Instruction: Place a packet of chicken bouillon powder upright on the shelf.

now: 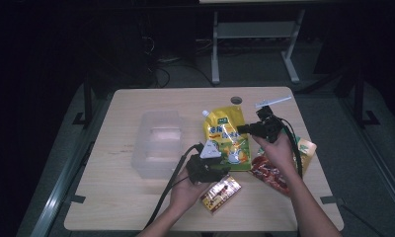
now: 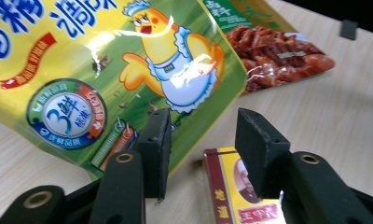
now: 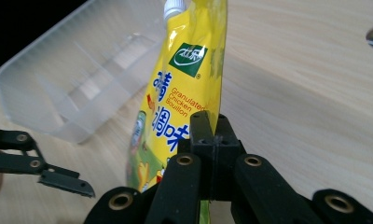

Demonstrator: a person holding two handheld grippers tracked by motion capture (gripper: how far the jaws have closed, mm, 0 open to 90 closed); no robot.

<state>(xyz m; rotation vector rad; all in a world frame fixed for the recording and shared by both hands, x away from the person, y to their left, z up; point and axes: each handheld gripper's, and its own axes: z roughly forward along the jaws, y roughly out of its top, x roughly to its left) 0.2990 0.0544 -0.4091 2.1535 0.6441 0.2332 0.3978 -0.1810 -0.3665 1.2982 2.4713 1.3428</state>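
Dim room around a pale wooden table (image 1: 136,202)

I see grey floor (image 1: 245,76) beyond it, a white-legged frame (image 1: 255,44), probably another desk, and cables (image 1: 161,64) in near darkness.

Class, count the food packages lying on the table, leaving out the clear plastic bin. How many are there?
3. The yellow bouillon pouch lies mid-table, clamped at its edge by the right gripper. The red meat packet lies at its right, and the small red-yellow box lies near the left gripper.

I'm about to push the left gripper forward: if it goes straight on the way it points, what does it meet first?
Most likely the bottom edge of the yellow bouillon pouch, right ahead of the open left gripper. The small red-and-yellow box lies lower, by one of its fingers; depth is unclear.
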